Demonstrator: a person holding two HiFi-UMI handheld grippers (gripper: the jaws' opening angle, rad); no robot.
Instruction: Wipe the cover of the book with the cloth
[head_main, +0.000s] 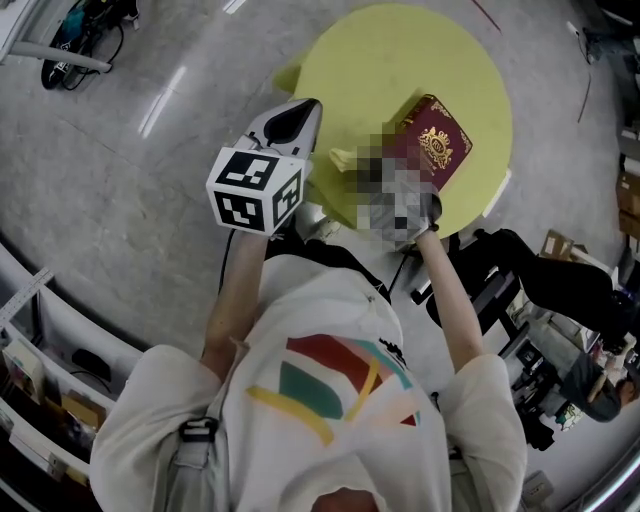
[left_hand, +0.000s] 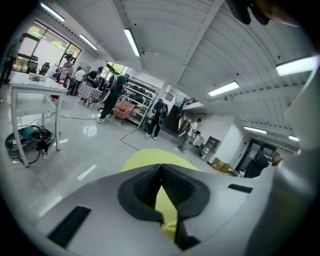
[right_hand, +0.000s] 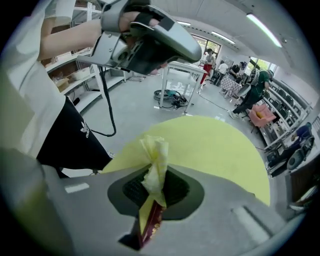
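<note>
Now my right gripper (right_hand: 156, 187) pinches the yellow cloth (right_hand: 155, 155) over the red book (head_main: 441, 147) on the table (head_main: 390, 60), my left gripper (left_hand: 161, 169) raised aside, jaws pressed together, empty.

Long ceiling lamps (left_hand: 131, 42) give bright, even light and streak the floor (head_main: 165, 100) with glare. All 3 views bend at the edges; both gripper views darken in the corners.

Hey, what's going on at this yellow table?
A person stands at a table with a hand-held gripper in each hand. The right hand-held gripper pinches a cloth over the book lying on the table. The left hand-held gripper is shut and empty, near the table's edge.
</note>
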